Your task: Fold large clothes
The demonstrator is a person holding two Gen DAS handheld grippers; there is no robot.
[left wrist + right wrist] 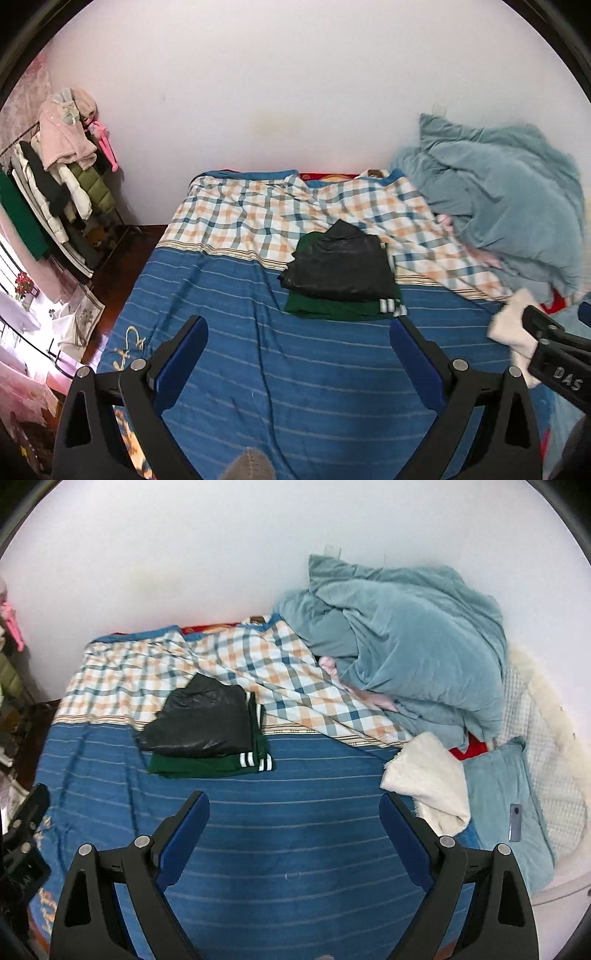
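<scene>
A folded black garment (341,264) (201,720) lies on top of a folded dark green garment with white stripes (343,308) (210,766) in the middle of the bed. A cream fleece garment (430,781) (511,325) lies unfolded at the bed's right side. My left gripper (297,332) is open and empty above the blue striped sheet, in front of the folded stack. My right gripper (293,808) is open and empty, with the fleece just beyond its right finger (406,834).
The bed has a blue striped sheet (288,849) and a plaid cover (258,210). A crumpled teal duvet (413,642) is heaped at the far right, with a teal pillow (502,805) below it. A clothes rack (59,177) stands at the left by the wall.
</scene>
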